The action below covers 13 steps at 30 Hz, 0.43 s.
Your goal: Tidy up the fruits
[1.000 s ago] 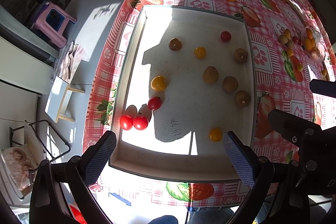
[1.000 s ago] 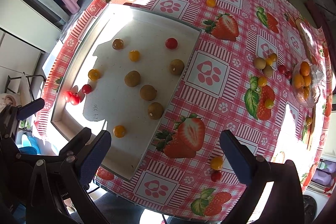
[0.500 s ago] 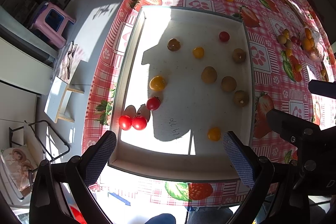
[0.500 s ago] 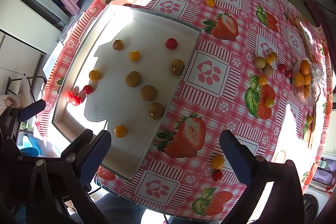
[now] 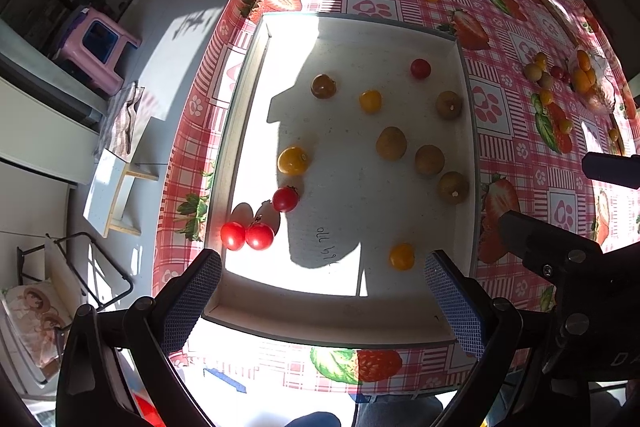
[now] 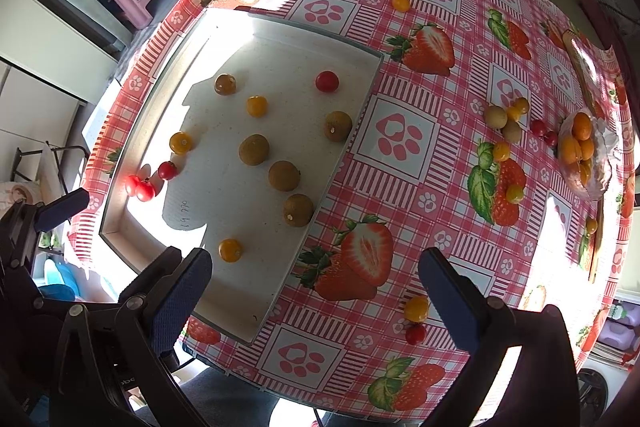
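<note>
Fruits lie scattered in the white tray [image 5: 236,131] on our table [image 6: 404,131]. Our left claw [image 5: 320,291] hangs with fingers spread wide and empty above the tray's near rim; an orange fruit [image 5: 401,256] sits just ahead of its right finger, two red tomatoes [image 5: 246,235] ahead of its left. Our right claw [image 6: 316,291] is likewise apart, holding nothing, with a yellow fruit [image 6: 416,309] and red fruit [image 6: 415,334] on the cloth beside its right finger.
</note>
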Motion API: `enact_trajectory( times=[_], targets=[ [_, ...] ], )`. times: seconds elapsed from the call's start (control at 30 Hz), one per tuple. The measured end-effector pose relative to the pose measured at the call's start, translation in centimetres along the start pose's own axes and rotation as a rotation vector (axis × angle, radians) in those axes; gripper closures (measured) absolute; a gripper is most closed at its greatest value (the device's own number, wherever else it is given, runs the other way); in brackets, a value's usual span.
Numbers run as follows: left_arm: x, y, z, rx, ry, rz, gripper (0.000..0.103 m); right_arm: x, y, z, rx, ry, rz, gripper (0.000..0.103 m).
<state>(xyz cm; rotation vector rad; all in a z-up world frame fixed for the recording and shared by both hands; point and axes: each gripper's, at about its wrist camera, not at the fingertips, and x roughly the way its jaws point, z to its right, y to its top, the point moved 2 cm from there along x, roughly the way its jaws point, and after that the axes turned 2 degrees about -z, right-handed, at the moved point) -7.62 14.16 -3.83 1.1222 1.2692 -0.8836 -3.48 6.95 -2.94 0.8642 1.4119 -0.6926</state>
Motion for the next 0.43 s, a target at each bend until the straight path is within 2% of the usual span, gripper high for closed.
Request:
enact_trajectory(
  times=[0.27,0.43],
  targets=[
    [0.5,-0.13,0.02,-0.008,-0.015,-0.02,0.001,0.09,0.04,-0.17,0.011,0.001,0.0,0.0],
    [0.31,-0.06,-0.21,-0.012,-0.039,-0.003,0.001,0.14,0.0,-0.18,0.011,0.001,0.0,0.0]
  ],
)
